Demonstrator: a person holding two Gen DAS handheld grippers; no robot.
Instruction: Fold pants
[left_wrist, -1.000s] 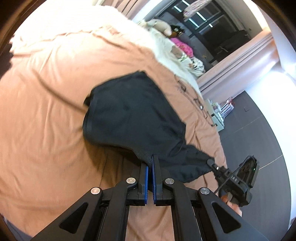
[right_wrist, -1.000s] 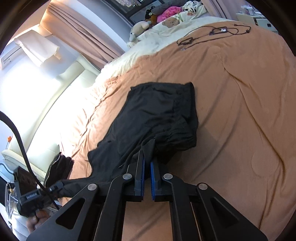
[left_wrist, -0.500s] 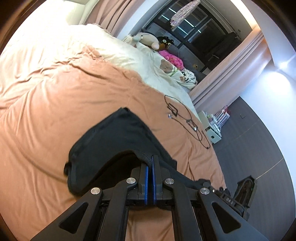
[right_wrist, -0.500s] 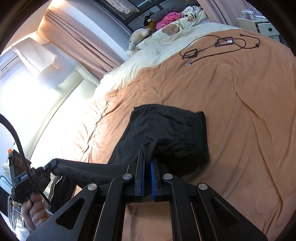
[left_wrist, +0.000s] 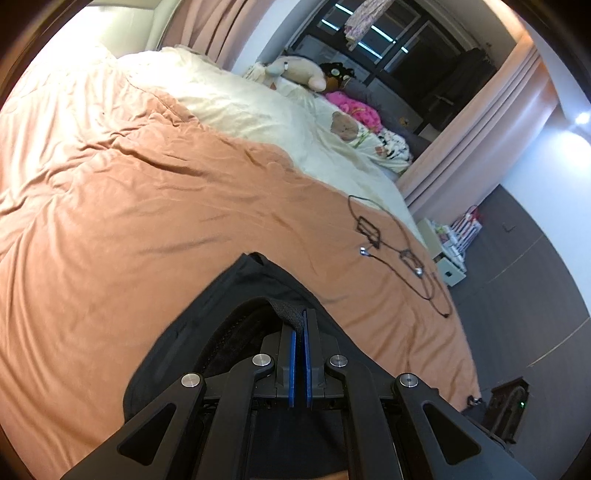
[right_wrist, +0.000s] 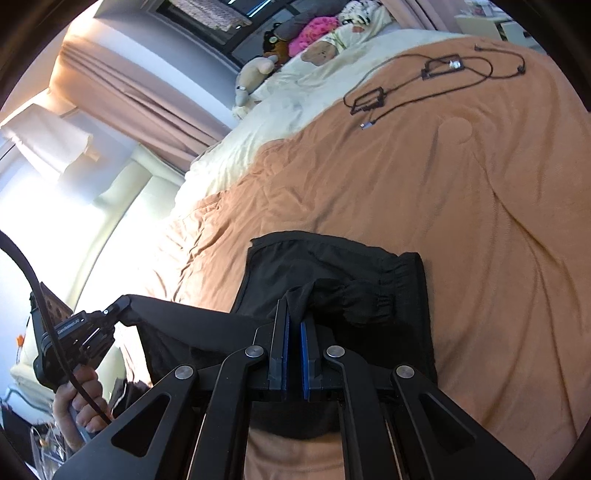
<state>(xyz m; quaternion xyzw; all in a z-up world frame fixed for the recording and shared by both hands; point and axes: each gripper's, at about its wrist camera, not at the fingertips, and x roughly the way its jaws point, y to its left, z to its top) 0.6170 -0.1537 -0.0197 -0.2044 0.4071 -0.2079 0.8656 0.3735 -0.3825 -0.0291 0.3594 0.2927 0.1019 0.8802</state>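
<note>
Black pants (right_wrist: 332, 266) lie on the orange bedspread (right_wrist: 461, 206), waistband end flat toward the right. My right gripper (right_wrist: 293, 314) is shut on a bunched fold of the pants. My left gripper (left_wrist: 300, 317) is shut on a hem of the pants (left_wrist: 221, 306), and it also shows in the right wrist view (right_wrist: 114, 310) at the left, holding a leg stretched and lifted above the bed. The cloth between the two grippers hangs taut over the lower part of the pants.
A black cable with small frames (right_wrist: 424, 81) lies on the bedspread beyond the pants. Cream bedding and stuffed toys (left_wrist: 295, 70) sit at the head of the bed. The bed's edge and dark floor (left_wrist: 517, 277) are on the right of the left wrist view.
Both grippers have risen and moved toward the waistband, carrying the pant leg ends up off the bed. The cloth is now lifted over the flat part.
</note>
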